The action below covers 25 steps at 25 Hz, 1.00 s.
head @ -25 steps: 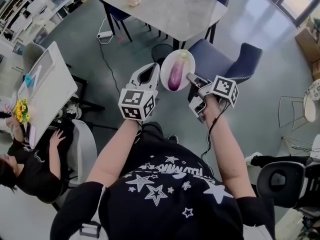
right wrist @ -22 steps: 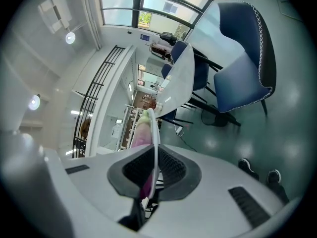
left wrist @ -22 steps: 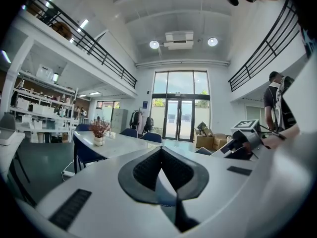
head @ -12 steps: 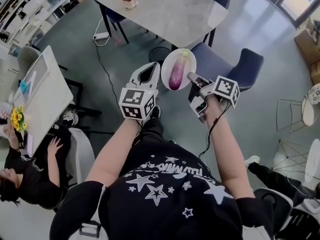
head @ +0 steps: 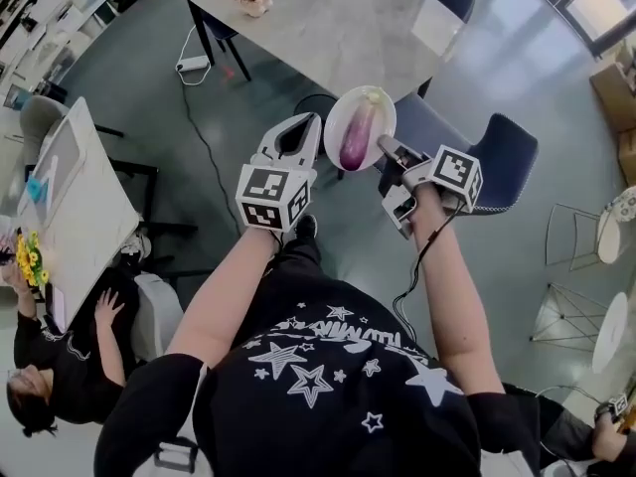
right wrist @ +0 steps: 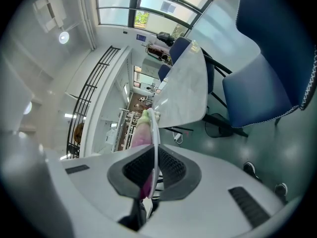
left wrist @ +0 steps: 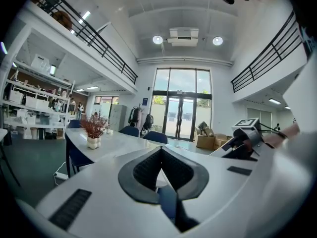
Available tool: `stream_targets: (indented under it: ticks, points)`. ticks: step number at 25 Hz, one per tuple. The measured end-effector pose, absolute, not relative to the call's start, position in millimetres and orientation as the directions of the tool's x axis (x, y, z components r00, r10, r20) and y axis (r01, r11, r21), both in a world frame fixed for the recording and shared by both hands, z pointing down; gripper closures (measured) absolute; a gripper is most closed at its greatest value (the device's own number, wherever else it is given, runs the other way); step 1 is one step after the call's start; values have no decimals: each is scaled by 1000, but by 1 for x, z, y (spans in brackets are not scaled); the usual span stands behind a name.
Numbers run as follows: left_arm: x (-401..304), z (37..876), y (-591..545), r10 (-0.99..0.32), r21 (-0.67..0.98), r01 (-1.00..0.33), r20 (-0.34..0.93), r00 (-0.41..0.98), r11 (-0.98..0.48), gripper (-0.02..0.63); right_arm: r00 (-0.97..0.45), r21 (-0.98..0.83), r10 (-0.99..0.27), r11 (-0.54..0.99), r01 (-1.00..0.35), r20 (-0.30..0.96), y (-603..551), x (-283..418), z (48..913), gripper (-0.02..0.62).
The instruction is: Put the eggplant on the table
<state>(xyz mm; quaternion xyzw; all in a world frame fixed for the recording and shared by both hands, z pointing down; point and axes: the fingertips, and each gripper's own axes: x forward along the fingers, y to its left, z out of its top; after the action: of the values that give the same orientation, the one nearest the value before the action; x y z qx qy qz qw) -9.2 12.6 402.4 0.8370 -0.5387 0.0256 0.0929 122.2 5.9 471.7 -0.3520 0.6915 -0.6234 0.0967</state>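
Short of the near edge of the tabletop point(head: 328, 23), our right tool point(head: 383, 147) pinches the rim of the plate point(head: 338, 125) carrying the eggplant point(head: 356, 139). Our left tool point(head: 309, 120) is closed and empty. Glossy and round, the eggplant may roll, so we'd grip it mid-body.

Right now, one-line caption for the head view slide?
Right claw grips the rim of a white plate carrying an eggplant, near the marble table; left claw shut beside it.

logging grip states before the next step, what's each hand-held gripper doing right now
left hand-held gripper: closed, nothing in it
right hand-held gripper: closed on the rim of the plate, which carries the eggplant
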Motion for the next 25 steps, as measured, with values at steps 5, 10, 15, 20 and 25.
stream_targets:
  ticks: [5,10,15,20,25]
  points:
    - [-34,404,-42,-886,140,-897,150,438,-420,598,-714,-926,-622,-46,-376,321,-50,100,472,575]
    - [-69,402,-85,-885,159,-893,146,443,-421,598,-696,-923,-640,-55,-381,326,-99,74,465,575]
    - [-92,408,-116,-875,184,-884,159,458,-430,598,-687,-919,-647,-54,-392,331,-135,50,464,575]
    - [-97,414,-134,-864,197,-877,176,472,-439,598,-675,-920,-655,-78,-385,338,-151,46,466,574]
    - [-101,419,-145,-863,208,-874,175,474,-439,598,-658,-909,-663,-89,-407,359,-161,54,470,575]
